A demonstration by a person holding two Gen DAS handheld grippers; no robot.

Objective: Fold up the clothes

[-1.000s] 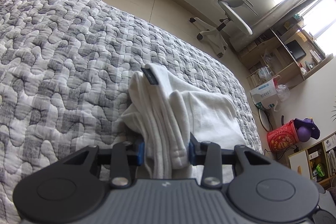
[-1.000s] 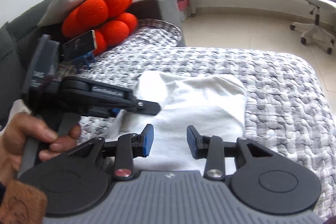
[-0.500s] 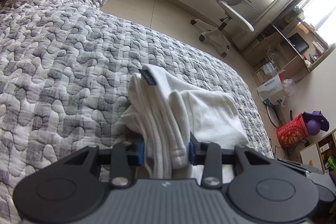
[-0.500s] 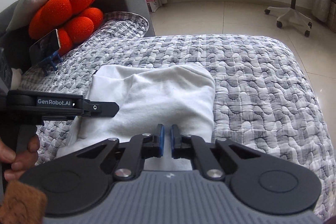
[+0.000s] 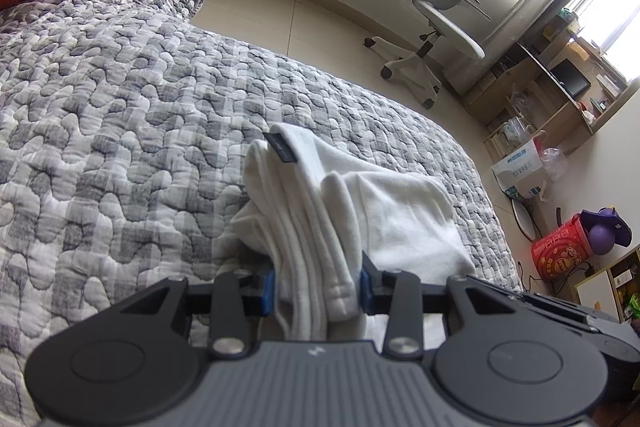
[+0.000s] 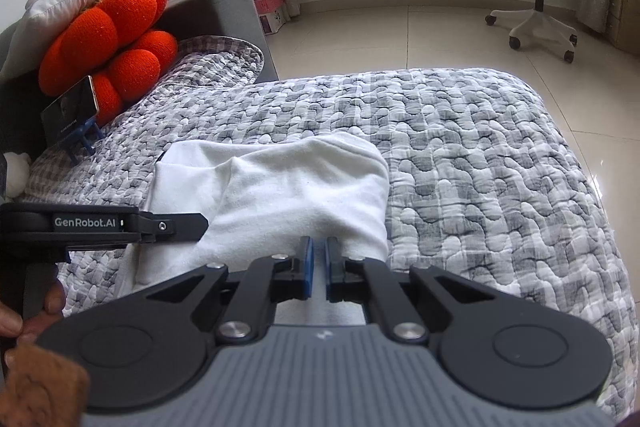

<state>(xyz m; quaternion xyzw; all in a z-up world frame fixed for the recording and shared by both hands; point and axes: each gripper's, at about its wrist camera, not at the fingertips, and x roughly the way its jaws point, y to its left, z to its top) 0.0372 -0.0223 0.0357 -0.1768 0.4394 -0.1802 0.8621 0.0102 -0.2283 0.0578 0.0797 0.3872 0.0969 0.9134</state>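
White garment [image 5: 352, 211] folds were pinched by the left gripper [image 5: 316, 285] and its near edge by the right gripper [image 6: 316, 263] on the bed [image 6: 480, 155].

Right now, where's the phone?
In the right wrist view, the phone is propped at far left against the orange cushion, beyond the white garment on the quilt.

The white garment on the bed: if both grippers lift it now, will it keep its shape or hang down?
The white garment looks soft and will probably sag: it bunches in thick folds between the left gripper fingers. It seems light, since it barely dents the quilt. The stacked layers may slide apart, as the right gripper pinches only the near edge.
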